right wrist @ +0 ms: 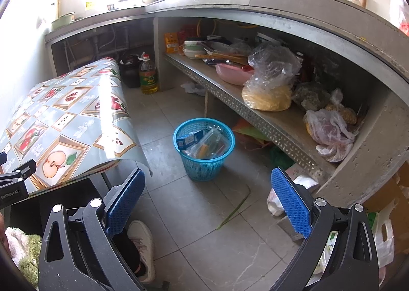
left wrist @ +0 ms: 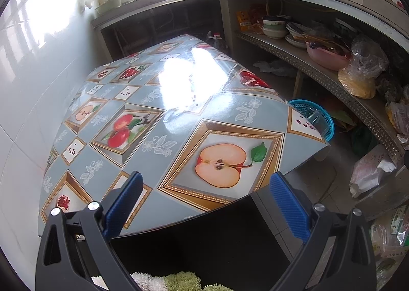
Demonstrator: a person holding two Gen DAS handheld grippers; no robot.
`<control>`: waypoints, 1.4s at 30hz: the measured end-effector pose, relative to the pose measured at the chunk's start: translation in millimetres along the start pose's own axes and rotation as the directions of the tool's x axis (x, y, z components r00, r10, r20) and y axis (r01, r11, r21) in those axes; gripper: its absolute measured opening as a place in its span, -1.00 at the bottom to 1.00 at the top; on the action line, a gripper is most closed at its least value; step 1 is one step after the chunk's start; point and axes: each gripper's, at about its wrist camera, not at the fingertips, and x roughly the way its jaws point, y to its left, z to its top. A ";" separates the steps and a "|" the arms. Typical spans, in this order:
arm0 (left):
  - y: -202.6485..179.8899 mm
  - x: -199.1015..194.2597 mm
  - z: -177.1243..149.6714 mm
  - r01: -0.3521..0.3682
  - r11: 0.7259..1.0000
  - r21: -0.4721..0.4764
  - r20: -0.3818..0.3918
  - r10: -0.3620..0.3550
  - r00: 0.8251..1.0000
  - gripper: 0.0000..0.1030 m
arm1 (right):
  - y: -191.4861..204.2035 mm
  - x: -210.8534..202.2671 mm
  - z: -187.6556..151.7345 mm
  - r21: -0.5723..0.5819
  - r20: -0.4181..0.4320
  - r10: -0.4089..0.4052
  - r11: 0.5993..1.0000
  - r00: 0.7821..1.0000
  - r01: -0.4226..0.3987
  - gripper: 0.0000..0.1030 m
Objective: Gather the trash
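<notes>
A blue plastic waste basket (right wrist: 204, 149) stands on the tiled floor, holding a blue box (right wrist: 189, 139) and clear plastic packaging (right wrist: 212, 144). It also shows past the table's right corner in the left wrist view (left wrist: 315, 115). My right gripper (right wrist: 208, 202) is open and empty, held above the floor short of the basket. My left gripper (left wrist: 207, 204) is open and empty over the near edge of the table (left wrist: 153, 117), which has a fruit-patterned oilcloth. No trash shows on the tabletop.
A concrete counter with a metal shelf (right wrist: 255, 112) holds bowls, a pink basin (right wrist: 234, 75) and plastic bags (right wrist: 271, 86). An oil bottle (right wrist: 147, 75) stands by the far wall. A crumpled white scrap (right wrist: 193, 87) lies under the shelf. A shoe (right wrist: 143, 247) is on the floor below.
</notes>
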 end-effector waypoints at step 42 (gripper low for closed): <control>-1.0 -0.4 -1.5 0.001 1.000 0.003 -0.002 -0.001 1.000 0.89 | -2.8 3.2 2.9 -0.006 -0.001 0.007 1.000 1.000 -0.007 0.85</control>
